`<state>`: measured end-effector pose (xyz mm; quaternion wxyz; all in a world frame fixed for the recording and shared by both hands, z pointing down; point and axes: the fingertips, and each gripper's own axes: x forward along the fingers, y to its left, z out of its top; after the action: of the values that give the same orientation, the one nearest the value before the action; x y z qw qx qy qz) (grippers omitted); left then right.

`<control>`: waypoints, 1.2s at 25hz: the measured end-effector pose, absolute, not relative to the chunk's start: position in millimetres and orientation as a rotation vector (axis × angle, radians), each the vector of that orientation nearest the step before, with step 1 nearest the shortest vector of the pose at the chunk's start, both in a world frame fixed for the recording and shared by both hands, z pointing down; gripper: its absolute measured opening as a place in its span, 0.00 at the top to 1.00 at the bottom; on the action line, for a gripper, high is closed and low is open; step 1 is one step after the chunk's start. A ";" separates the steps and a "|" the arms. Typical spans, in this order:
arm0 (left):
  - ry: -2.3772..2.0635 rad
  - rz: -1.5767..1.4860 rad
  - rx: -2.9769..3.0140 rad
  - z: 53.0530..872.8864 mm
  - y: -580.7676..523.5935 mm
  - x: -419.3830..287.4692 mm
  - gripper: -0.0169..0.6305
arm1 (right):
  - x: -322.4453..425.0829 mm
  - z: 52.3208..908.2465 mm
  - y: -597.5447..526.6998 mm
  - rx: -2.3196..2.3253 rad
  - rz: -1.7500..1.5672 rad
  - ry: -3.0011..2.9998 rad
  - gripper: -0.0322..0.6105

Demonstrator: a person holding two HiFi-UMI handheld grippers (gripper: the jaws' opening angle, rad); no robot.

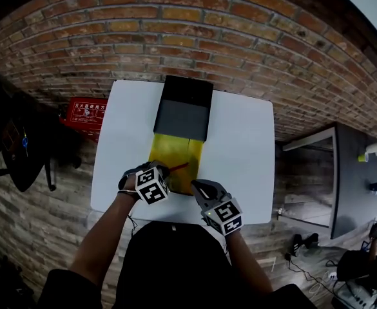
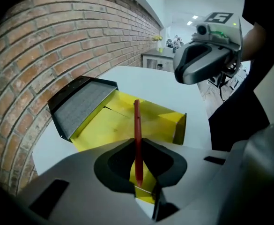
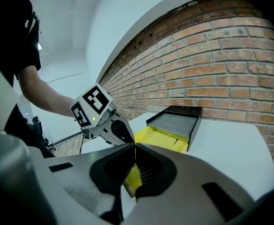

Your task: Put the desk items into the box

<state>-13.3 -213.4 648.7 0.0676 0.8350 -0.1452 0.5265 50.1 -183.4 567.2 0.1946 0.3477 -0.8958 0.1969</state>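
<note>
A yellow box (image 1: 175, 153) with its dark lid (image 1: 183, 108) folded back lies on the white table (image 1: 240, 147). My left gripper (image 1: 165, 168) hovers over the box's near end, shut on a red pen (image 1: 178, 167). In the left gripper view the red pen (image 2: 137, 135) sticks out past the jaws over the yellow box (image 2: 113, 123) and its lid (image 2: 83, 104). My right gripper (image 1: 196, 186) is just right of it at the box's near corner, jaws shut and empty. In the right gripper view its tips (image 3: 135, 146) meet in front of the box (image 3: 158, 137).
A brick wall (image 1: 175, 31) runs behind the table. A red case (image 1: 85, 113) sits on the floor to the left, beside a dark chair (image 1: 20, 147). A dark desk (image 1: 359, 172) stands to the right.
</note>
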 end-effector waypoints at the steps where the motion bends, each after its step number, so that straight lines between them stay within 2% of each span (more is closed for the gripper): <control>1: -0.454 1.579 2.503 650.7 -217.6 -12.7 0.88 | 50.7 568.1 -184.7 0.977 0.557 -2.508 0.92; 30: -0.504 1.655 2.357 698.6 -250.5 10.0 0.88 | 63.7 594.6 -210.8 1.023 0.641 -2.411 0.92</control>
<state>10.0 -250.5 698.6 0.1088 0.8015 -0.1712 0.5626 63.7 -210.8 594.6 0.2209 0.3701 -0.8721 0.2317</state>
